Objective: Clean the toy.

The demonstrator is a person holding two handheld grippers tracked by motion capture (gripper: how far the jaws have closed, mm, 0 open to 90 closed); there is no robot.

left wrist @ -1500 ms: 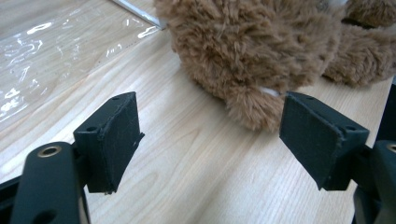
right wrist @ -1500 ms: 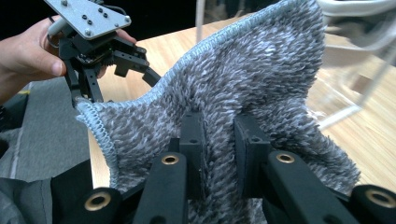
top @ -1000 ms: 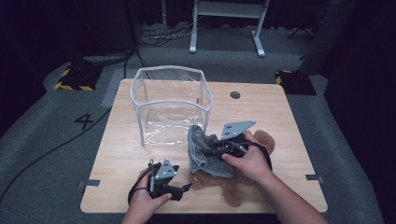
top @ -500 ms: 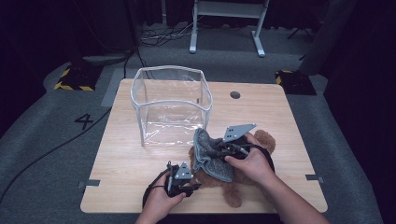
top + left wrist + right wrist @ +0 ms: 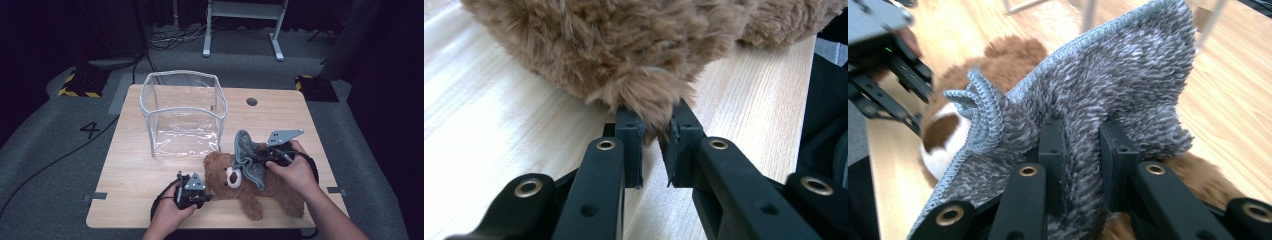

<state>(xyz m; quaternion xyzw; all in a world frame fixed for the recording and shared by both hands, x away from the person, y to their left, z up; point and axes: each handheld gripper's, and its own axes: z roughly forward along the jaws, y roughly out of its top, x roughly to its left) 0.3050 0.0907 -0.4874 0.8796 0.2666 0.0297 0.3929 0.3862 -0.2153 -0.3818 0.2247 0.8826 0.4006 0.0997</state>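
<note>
A brown teddy bear lies on the wooden table, its head toward the left. My left gripper sits low at the bear's head. In the left gripper view its jaws have just been closing and now pinch a tuft of the bear's fur. My right gripper hangs over the bear's chest, shut on a fold of a grey fluffy cloth. The right gripper view has the cloth rising between the pads, with the bear's white muzzle below it.
A clear soft-walled box with an open top stands on the table behind the bear. A round cable hole is at the table's far side. Dark floor and a cable surround the table.
The left gripper's jaws closed from wide apart onto the bear's fur. The right gripper carried the cloth to the right, uncovering the bear's head.
</note>
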